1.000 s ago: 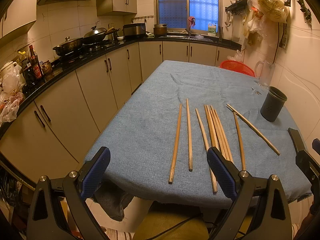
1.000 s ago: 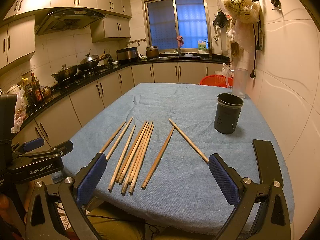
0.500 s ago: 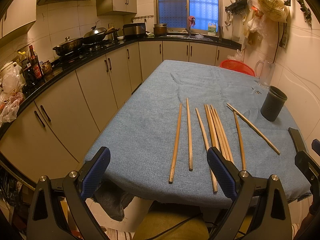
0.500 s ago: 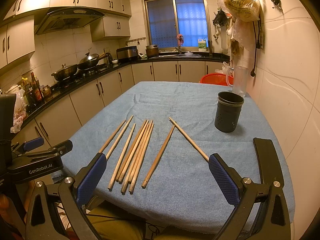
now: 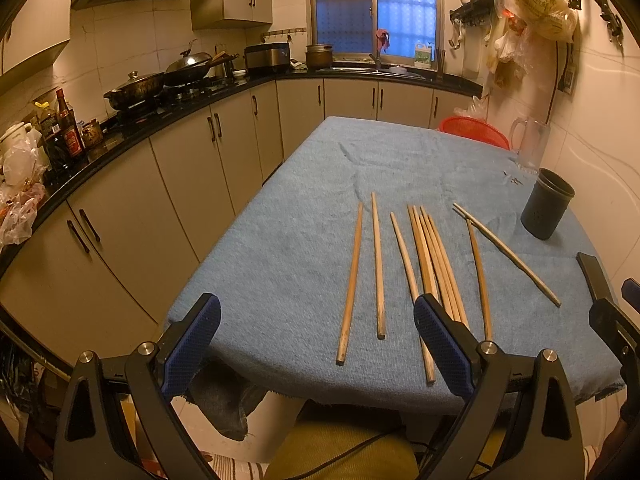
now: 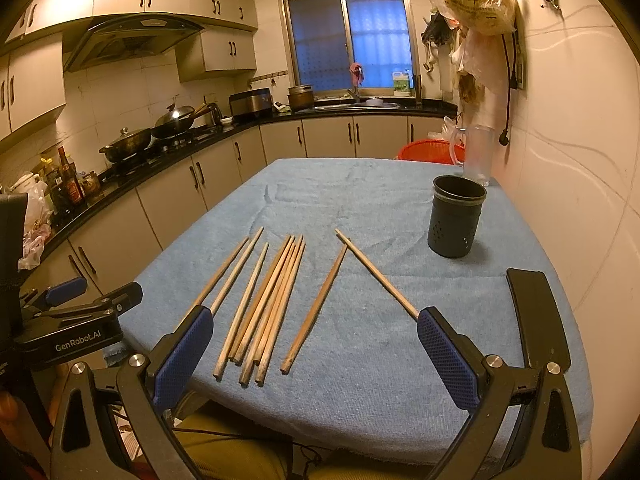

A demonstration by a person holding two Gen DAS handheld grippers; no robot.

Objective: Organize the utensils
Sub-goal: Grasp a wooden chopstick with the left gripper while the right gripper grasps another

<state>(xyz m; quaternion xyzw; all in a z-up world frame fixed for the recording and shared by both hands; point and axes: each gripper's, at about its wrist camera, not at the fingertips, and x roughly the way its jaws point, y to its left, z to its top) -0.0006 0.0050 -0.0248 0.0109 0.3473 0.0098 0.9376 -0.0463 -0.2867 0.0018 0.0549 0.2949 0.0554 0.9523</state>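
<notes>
Several wooden chopsticks (image 5: pixel 430 260) lie side by side on the blue table cloth (image 5: pixel 304 216); they also show in the right wrist view (image 6: pixel 276 296). A dark cylindrical utensil holder (image 5: pixel 547 209) stands upright at the right, also in the right wrist view (image 6: pixel 456 216). My left gripper (image 5: pixel 316 344) is open and empty at the table's near edge, short of the chopsticks. My right gripper (image 6: pixel 312 356) is open and empty at the near edge, over the chopsticks' near ends. One chopstick (image 6: pixel 376 274) runs to the right finger's tip.
A clear glass jug (image 6: pixel 476 154) and a red basket (image 6: pixel 430 150) stand at the table's far right by the wall. Kitchen cabinets and a counter with pots (image 5: pixel 156 84) run along the left. A black flat object (image 6: pixel 536 312) lies at the table's right edge.
</notes>
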